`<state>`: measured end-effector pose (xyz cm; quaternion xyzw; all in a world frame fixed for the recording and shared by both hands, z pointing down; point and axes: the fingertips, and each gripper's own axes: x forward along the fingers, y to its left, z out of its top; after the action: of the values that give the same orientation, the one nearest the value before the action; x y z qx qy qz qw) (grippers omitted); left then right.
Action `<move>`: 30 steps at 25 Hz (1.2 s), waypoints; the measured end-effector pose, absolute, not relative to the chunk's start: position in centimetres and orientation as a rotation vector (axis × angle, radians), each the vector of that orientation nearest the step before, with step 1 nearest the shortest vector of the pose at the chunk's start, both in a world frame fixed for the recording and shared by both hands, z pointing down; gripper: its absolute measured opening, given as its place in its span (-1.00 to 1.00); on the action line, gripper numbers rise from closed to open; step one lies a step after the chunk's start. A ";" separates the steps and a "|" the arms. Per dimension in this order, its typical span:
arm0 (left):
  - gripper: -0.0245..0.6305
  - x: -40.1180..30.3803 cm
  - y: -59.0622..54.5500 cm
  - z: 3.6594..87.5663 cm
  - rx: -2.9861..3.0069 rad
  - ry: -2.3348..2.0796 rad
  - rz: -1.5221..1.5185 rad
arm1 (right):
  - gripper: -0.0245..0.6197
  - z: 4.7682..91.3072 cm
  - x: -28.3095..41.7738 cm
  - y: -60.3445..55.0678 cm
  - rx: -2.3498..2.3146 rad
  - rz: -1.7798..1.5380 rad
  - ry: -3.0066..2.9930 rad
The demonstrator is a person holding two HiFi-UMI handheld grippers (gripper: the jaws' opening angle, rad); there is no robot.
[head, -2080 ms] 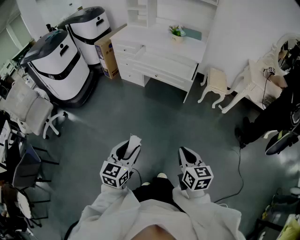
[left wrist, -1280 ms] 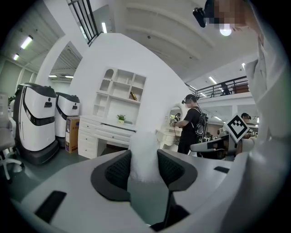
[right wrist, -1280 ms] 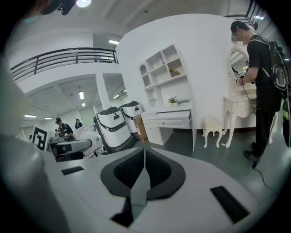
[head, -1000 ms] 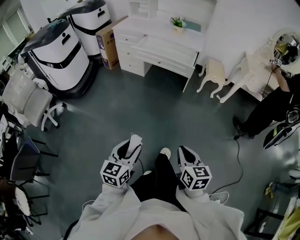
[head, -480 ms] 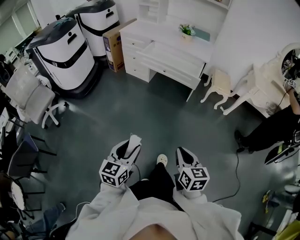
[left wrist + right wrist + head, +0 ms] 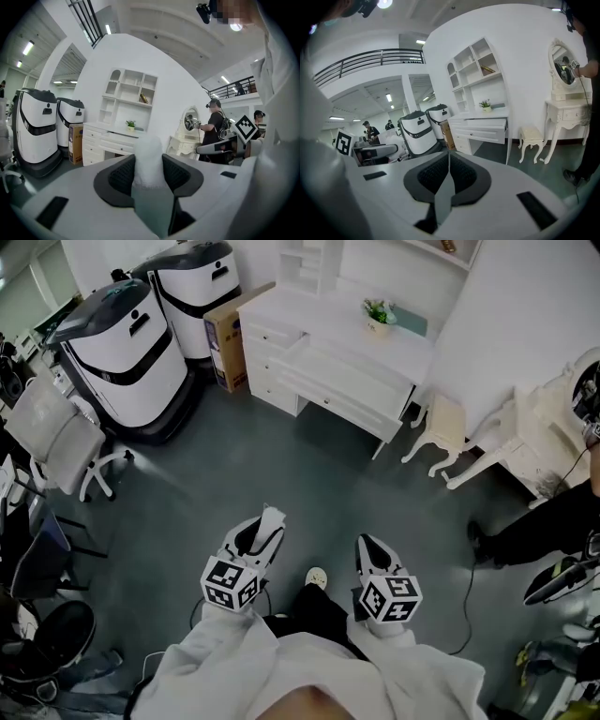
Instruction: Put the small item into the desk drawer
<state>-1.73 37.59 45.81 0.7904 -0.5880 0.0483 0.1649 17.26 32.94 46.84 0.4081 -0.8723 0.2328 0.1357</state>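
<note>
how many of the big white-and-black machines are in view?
2. The nearer machine stands left of the desk, by the office chair; the farther machine is behind it, beside the cardboard box. More could sit out of frame.

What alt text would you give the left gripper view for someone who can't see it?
The left gripper clamps a small white item that sticks up between its dark jaws. Beyond it stand a white desk with a potted plant, two large white-and-black machines at left, and a person by a vanity mirror at right.
</note>
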 end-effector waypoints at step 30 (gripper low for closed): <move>-0.35 0.9 27.2 46.0 2.208 -1.762 0.135 | -0.81 47.7 18.5 20.6 1.078 0.686 -2.584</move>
<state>0.90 27.19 46.04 0.7712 -0.6154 0.0471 0.1562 18.48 20.64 47.69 0.3708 -0.8889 0.2361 0.1289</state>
